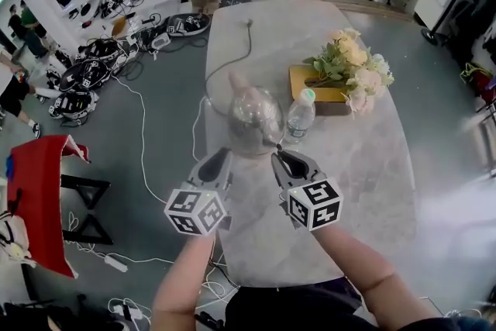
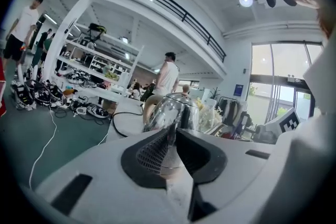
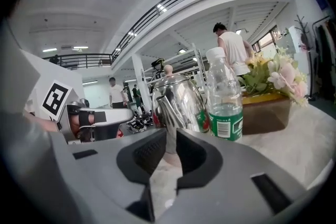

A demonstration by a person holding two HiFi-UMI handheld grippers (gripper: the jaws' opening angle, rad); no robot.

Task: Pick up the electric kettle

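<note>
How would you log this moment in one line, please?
kettle: on table, not held | left gripper: shut, empty | right gripper: shut, empty

I hold my left gripper (image 1: pixel 220 160) and right gripper (image 1: pixel 282 160) side by side, near each other, pointing far and slightly down. Both pairs of jaws are pressed together, empty. My left forearm (image 1: pixel 182 275) and right forearm (image 1: pixel 358 260) reach forward behind them.

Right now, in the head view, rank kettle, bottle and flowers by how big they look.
1. Flowers: the widest patch, though farthest from the camera.
2. Kettle.
3. Bottle: clearly the slimmest.
</note>
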